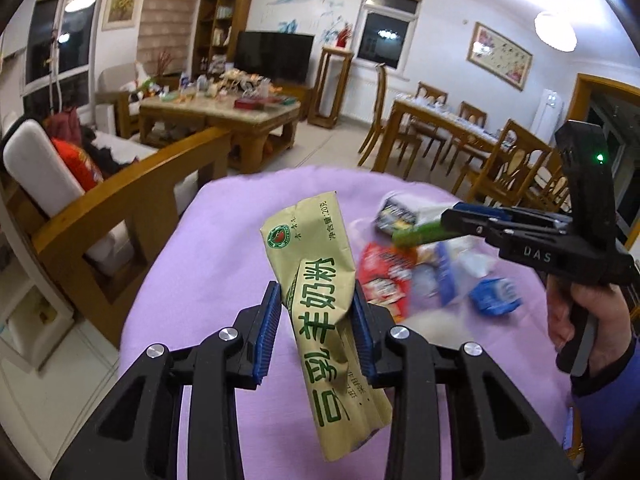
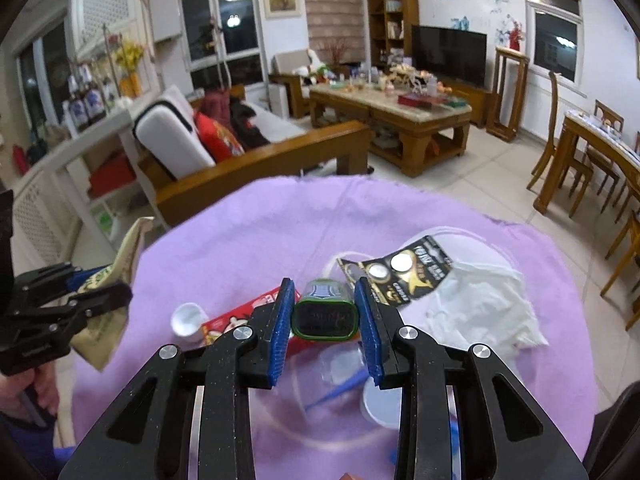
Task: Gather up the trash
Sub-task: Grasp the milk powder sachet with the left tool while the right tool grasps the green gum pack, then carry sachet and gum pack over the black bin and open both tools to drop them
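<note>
Living room at night, seen from two handheld tools over a desk (image 2: 248,232) draped in purple cloth.

Left tool (image 1: 316,320) clamped on a tan powder packet (image 1: 320,300), blue pads pinching its creased middle, packet lifted clear of the cloth and standing nearly upright. Likely held mid-length so neither end drags across the other litter.

Right tool (image 2: 322,320) clamped on a small green box (image 2: 324,314), gripped by its two flat sides, open dark end facing the camera. Seems raised just off the cloth.

Remaining trash scattered on the cloth: a red wrapper (image 2: 236,322) just beside the box, a white cap (image 2: 188,318), a black battery card (image 2: 400,276) with two coin cells, crumpled white tissue (image 2: 484,308), clear plastic and a blue stick (image 2: 340,390) near the camera.

No bin or bag visible in either view.
</note>
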